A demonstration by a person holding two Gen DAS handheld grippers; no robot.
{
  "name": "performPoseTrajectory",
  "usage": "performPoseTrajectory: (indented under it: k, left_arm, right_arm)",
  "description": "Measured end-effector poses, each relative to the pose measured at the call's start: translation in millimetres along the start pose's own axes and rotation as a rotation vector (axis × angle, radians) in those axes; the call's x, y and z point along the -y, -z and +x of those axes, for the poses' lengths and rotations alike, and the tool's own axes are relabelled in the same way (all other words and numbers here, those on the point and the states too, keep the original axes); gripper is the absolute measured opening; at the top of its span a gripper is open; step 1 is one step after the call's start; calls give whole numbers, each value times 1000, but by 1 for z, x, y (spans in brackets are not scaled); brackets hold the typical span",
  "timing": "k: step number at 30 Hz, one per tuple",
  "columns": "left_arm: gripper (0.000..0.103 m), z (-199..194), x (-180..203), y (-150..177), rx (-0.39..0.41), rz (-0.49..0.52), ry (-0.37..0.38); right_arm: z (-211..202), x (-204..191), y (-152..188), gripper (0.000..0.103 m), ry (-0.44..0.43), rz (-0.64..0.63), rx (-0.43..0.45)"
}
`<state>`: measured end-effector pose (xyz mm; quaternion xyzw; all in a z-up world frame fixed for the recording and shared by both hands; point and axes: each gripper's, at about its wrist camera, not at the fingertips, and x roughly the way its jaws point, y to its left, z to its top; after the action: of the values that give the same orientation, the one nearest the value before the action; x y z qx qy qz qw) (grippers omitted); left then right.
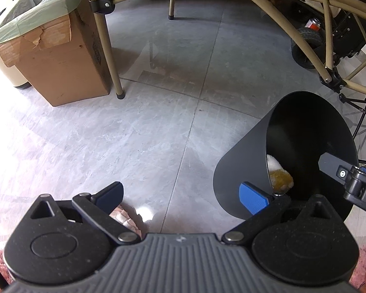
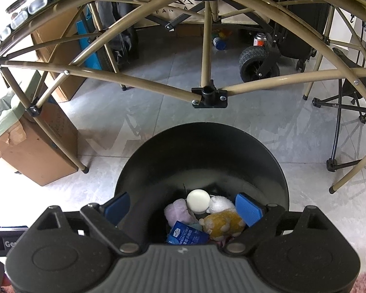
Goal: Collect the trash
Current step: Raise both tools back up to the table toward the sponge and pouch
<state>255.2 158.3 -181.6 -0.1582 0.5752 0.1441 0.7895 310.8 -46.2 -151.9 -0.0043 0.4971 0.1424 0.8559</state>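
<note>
Fingers of the right gripper (image 2: 183,210) stand wide, empty, over the black bin (image 2: 202,146) — inside lie a white ball (image 2: 198,200), yellow plush (image 2: 223,222) and blue packet (image 2: 184,235). Left gripper (image 1: 181,194) gapes too, holding nothing, above the grey floor (image 1: 158,127) — bin just right.

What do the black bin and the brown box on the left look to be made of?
Bin: probably plastic or thin painted metal, judging by its smooth matte black wall with an even sheen; which one is unclear. Box: corrugated cardboard, brown and dull, outer layer torn at the top, lined with a thin green film bag.
</note>
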Motion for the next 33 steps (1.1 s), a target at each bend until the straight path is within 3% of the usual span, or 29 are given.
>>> performPoseTrajectory:
  k: [15, 27, 33]
  left_arm:
    - [103, -11, 7, 2, 49, 32, 3]
    - [103, -53, 30, 1, 203, 47, 51]
    - [103, -98, 48, 1, 301, 89, 101]
  right_arm:
    - [-19, 2, -1, 95, -50, -10, 81]
    - [-80, 25, -4, 95, -124, -24, 306]
    - [-136, 55, -28, 95, -105, 30, 503]
